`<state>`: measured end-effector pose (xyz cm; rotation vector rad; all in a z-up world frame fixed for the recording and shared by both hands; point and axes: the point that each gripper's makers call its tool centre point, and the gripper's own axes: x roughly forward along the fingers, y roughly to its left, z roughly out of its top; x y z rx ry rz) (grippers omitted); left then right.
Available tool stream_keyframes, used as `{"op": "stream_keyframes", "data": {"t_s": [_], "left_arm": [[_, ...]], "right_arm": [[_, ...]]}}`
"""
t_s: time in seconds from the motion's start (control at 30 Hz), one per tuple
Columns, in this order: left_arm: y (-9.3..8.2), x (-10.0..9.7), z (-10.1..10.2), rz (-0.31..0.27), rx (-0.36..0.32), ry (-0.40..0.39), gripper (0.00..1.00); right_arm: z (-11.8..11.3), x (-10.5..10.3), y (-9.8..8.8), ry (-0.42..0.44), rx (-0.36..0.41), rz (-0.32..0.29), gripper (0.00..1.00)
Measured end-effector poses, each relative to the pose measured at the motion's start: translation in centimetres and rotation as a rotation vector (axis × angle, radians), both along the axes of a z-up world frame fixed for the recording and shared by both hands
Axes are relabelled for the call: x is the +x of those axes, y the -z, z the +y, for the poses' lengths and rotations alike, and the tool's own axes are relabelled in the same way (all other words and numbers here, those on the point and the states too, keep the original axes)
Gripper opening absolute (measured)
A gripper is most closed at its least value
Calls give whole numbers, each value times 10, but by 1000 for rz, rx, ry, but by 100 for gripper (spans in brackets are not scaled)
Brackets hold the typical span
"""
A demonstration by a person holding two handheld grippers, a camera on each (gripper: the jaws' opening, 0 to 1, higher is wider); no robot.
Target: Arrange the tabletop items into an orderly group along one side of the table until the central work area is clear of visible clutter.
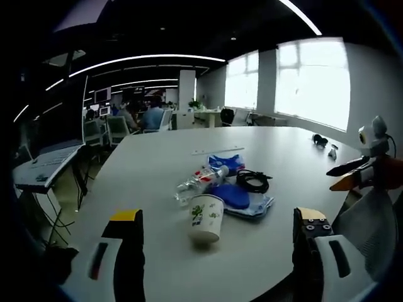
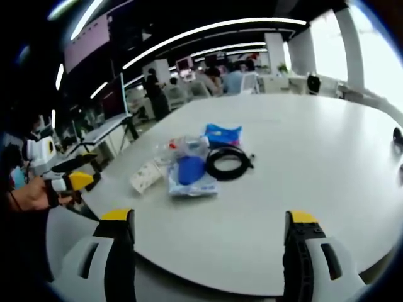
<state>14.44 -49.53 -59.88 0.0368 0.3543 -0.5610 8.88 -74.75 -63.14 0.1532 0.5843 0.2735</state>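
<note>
Clutter sits bunched mid-surface (image 1: pixel 157 163): paper cup (image 1: pixel 206 218), plastic bottle (image 1: pixel 200 181), blue pouches (image 1: pixel 240 197) and coiled black cable (image 2: pixel 228 162), all untouched. Left hand-held gripper (image 1: pixel 217 248) and right hand-held gripper (image 2: pixel 208 248) hang released, jaws apart. Tidying looks unstarted; everything remains to move aside.

Your left gripper (image 1: pixel 217 251) has two black jaws with yellow pads at the tips, the right-hand tip marked with small dark dots. Pale grey housings with dark oval slots sit outside each jaw. Your right gripper (image 2: pixel 208 251) is built alike: black jaws, yellow tips, light grey shells with dark slots. Seen from across, each gripper carries orange-yellow and black jaw parts under a white, rounded box.
</note>
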Motion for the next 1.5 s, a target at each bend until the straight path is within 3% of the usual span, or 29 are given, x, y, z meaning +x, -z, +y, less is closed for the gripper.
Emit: {"op": "stream_keyframes", "data": {"t_s": [0.1,0.5,1.03,1.5], "left_arm": [[0,0,0,-1,2,1,100],[4,4,-1,25,-19,-7,100],[21,16,-5,61,-30,4,100],[23,47,-2,62,-35,3,100]], "right_arm": [[-1,-2,4,-4,-24,19,96],[-1,2,1,8,0,4,97],[1,14,15,6,13,54,99],[11,33,29,-17,5,85,98]]}}
